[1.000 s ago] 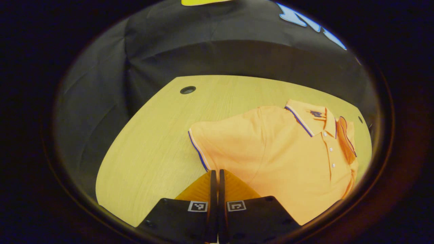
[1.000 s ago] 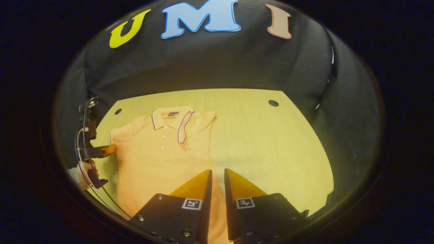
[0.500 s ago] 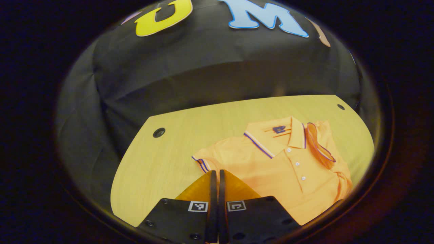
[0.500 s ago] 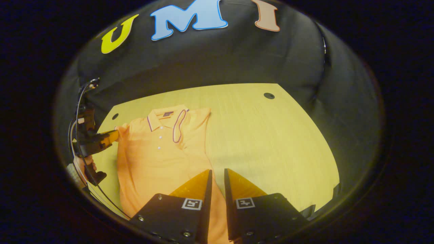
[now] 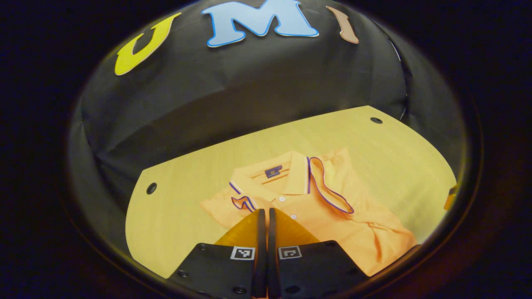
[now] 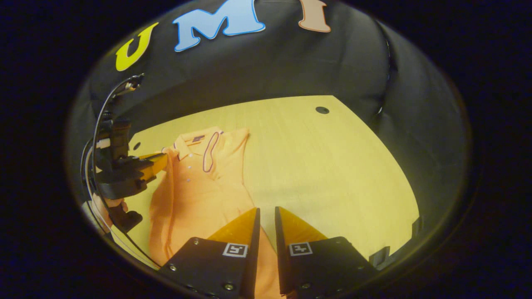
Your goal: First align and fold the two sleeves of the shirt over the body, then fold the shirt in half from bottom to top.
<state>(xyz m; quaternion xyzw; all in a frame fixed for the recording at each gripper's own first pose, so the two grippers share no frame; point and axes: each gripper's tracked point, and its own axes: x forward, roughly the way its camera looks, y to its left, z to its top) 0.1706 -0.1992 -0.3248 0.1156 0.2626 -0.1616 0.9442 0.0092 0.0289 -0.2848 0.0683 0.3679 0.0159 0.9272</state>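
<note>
An orange polo shirt (image 5: 332, 226) with blue-trimmed collar and cuffs lies face up on the wooden table (image 5: 174, 224). One sleeve (image 5: 328, 191) is folded over the chest. My left gripper (image 5: 264, 210) is shut on the other sleeve's cuff (image 5: 243, 202), which is lifted and bunched just left of the collar. In the right gripper view the same shirt (image 6: 195, 187) lies at the left, with the left gripper (image 6: 160, 160) at its shoulder. My right gripper (image 6: 266, 209) hovers over the shirt's lower right edge, fingers a narrow gap apart, holding nothing.
A hand (image 6: 102, 205) and cables show behind the left gripper at the table's left edge. Round holes (image 6: 321, 110) (image 5: 151, 188) sit near the table's far corners. Bare tabletop (image 6: 332, 166) stretches to the right of the shirt. The booth's black cloth wall stands behind.
My left gripper has carried the sleeve cuff up and inward toward the collar, and the sleeve has bunched up. The right gripper has drifted slightly; its finger gap is unchanged.
</note>
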